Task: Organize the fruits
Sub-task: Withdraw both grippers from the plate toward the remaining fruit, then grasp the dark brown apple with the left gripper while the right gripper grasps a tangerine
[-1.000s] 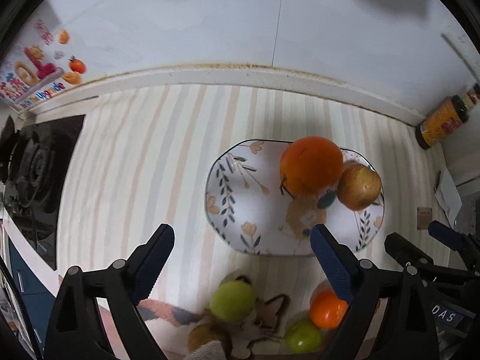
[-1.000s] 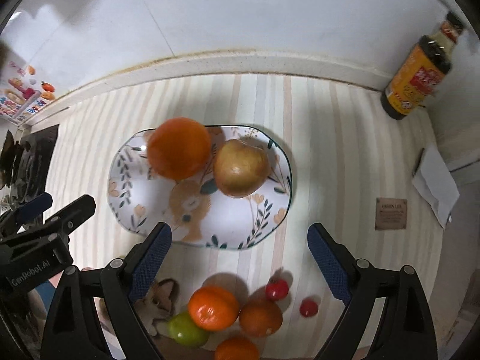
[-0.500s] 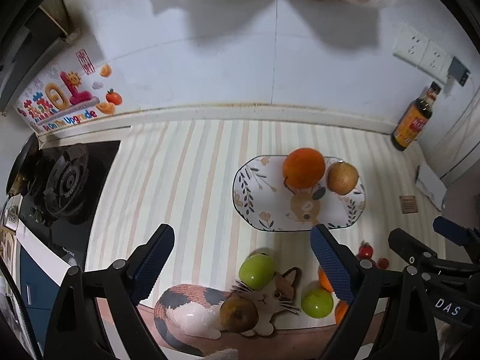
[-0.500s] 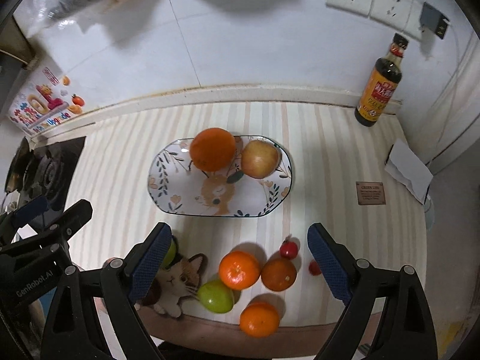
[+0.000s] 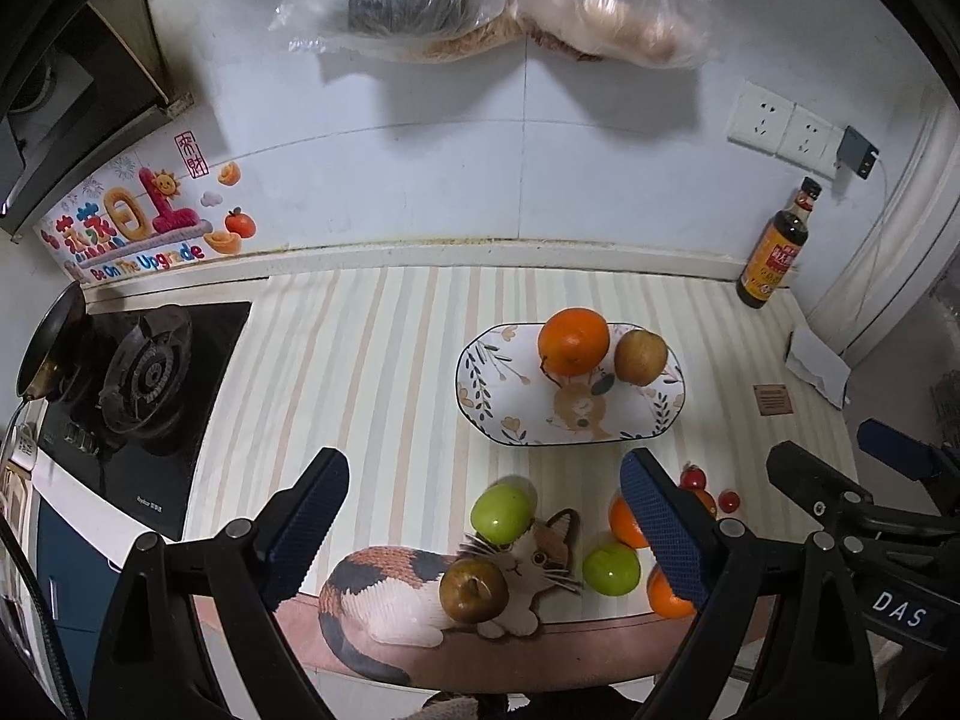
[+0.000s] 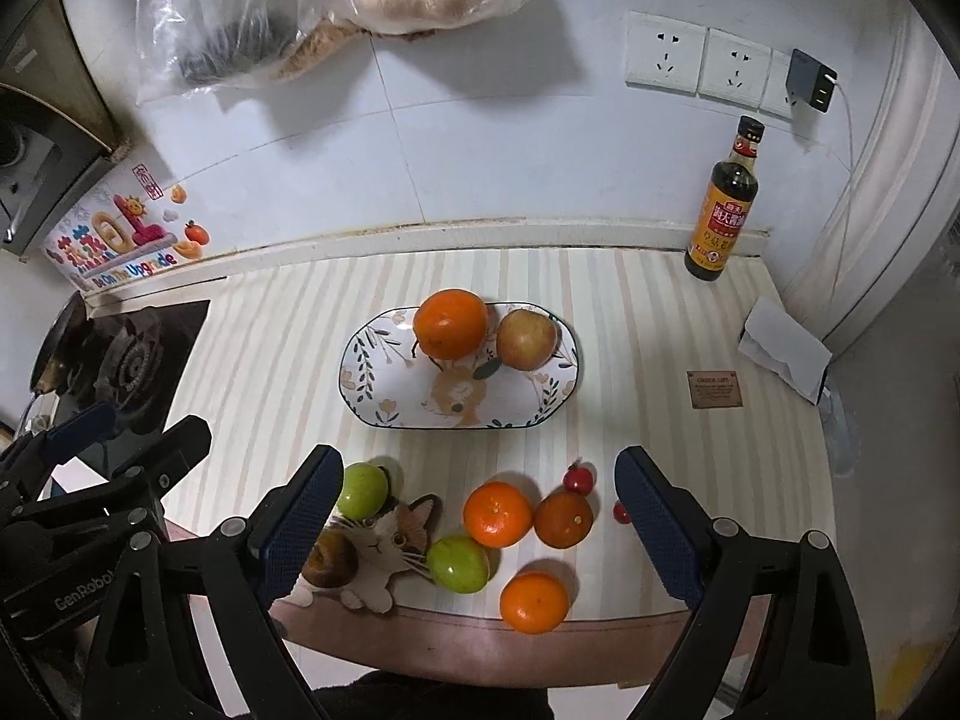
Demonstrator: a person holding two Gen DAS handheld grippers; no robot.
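Both grippers hover above the near edge of the striped table (image 6: 288, 360), nothing held. Left gripper (image 5: 483, 513): fingers wide apart. Right gripper (image 6: 480, 510): fingers wide apart.

Oval plate (image 6: 384, 384) sits mid-table, carrying a big orange (image 6: 450, 324) at 11 o'clock and a red-yellow apple (image 6: 527, 339) just beside it at 1 o'clock, touching or nearly so.

Loose fruit lies near the table's front edge, 6 o'clock of the plate: green apple (image 6: 362, 490), brown pear (image 6: 329, 559) on the cat-shaped mat (image 6: 384, 546), second green apple (image 6: 458, 564), three mandarins (image 6: 498, 514) clustered, two cherry tomatoes (image 6: 578, 480) at their 1–3 o'clock.

Soy sauce bottle (image 6: 723, 216) stands at the back wall, 2 o'clock. Gas stove (image 5: 138, 384) at 9 o'clock.
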